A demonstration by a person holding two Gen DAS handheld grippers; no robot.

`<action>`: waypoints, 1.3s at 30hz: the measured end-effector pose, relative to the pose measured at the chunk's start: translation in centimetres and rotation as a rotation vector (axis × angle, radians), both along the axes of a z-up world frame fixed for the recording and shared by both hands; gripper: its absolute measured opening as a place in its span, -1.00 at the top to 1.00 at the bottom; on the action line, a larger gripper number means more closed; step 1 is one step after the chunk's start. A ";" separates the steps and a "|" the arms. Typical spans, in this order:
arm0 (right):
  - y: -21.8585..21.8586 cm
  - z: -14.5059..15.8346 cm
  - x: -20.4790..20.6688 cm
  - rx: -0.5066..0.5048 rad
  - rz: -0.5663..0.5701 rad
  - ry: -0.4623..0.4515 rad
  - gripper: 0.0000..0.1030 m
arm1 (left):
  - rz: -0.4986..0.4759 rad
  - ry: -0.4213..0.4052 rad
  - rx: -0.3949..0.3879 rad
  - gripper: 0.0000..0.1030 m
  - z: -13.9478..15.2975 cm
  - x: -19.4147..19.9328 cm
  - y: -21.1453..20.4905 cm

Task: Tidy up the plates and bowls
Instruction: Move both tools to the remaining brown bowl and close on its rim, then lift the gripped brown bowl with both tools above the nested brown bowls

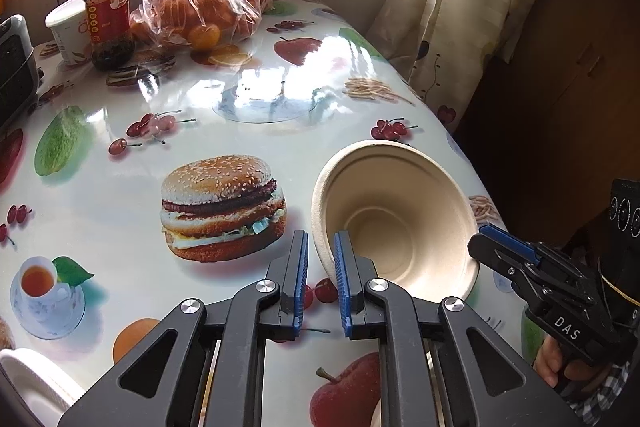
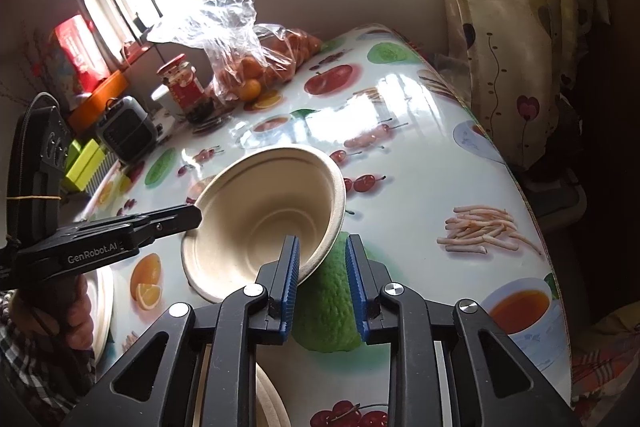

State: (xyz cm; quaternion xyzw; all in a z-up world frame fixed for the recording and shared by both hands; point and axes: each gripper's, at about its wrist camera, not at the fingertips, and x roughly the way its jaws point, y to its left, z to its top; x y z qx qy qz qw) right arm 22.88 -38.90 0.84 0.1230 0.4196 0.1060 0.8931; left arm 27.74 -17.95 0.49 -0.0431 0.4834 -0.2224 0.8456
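Left wrist view: left gripper point(image 1: 321, 281) partly open, bowl point(image 1: 394, 215) rim between fingers, no firm clamp seen; bowl tilted above table point(image 1: 224, 75). Right gripper point(image 1: 486, 233) at opposite rim; closure unclear.

Right wrist view: right gripper point(image 2: 322, 281) parted astride near rim, not clamped. Judged step: bowl transfer; next, secure grip, carry toward plates point(image 2: 98, 307).

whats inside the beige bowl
The bowl looks empty: bare beige walls and a bare bottom in both views. The left gripper covers a small part of its near rim.
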 end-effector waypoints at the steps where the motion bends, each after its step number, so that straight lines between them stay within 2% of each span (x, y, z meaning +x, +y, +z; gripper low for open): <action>1: 0.0 0.0 0.0 0.001 0.001 0.001 0.56 | 0.001 0.001 -0.001 0.74 0.0 0.0 0.0; 12: 0.1 -0.2 0.1 0.000 -0.001 0.001 0.68 | 0.002 0.000 -0.010 0.84 0.0 0.1 0.0; 25: 0.1 -0.2 0.1 0.001 0.000 0.000 0.68 | 0.002 -0.001 -0.010 0.84 0.0 0.2 0.0; 39: -0.6 1.0 -0.7 0.000 -0.016 -0.026 0.68 | -0.006 -0.037 -0.012 0.84 1.4 -0.8 -0.1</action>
